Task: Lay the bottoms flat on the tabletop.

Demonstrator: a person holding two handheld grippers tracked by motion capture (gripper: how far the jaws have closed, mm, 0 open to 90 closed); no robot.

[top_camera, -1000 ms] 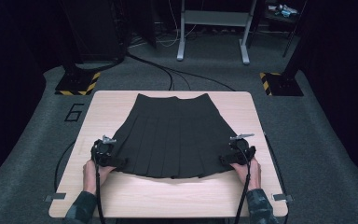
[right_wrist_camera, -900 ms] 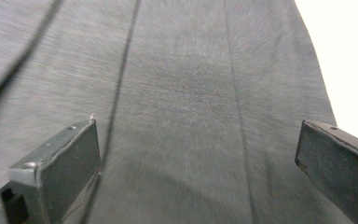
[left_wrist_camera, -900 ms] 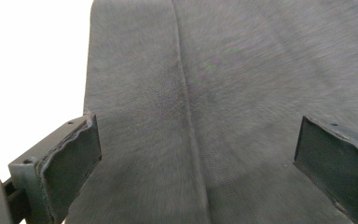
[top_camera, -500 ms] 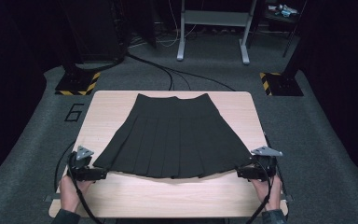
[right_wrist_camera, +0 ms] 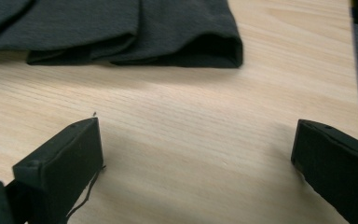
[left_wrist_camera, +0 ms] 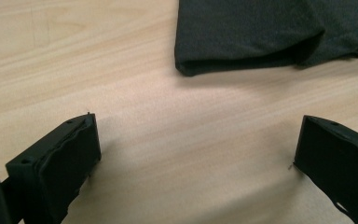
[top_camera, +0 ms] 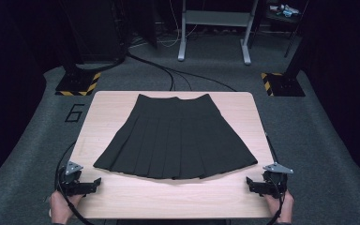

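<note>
Black skirt (top_camera: 176,140) flat mid-tabletop (top_camera: 122,197), waistband far, hem near. Left claw (top_camera: 96,181) and right claw (top_camera: 248,181) both wide open, empty, apart from hem corners. Probably between steps; next: grip hem corners for fold.

Light wooden bench (top_camera: 122,112) stands on grey carpet floor (top_camera: 318,140) marked "6" (top_camera: 75,113). Yellow-black striped base plates (top_camera: 77,86) and grey metal frame (top_camera: 214,28) behind; surroundings dark.

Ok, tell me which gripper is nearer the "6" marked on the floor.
Left. The left gripper sits at the table's near-left corner, below the floor "6". The right gripper is at the near-right corner, across the black pleated skirt.
</note>
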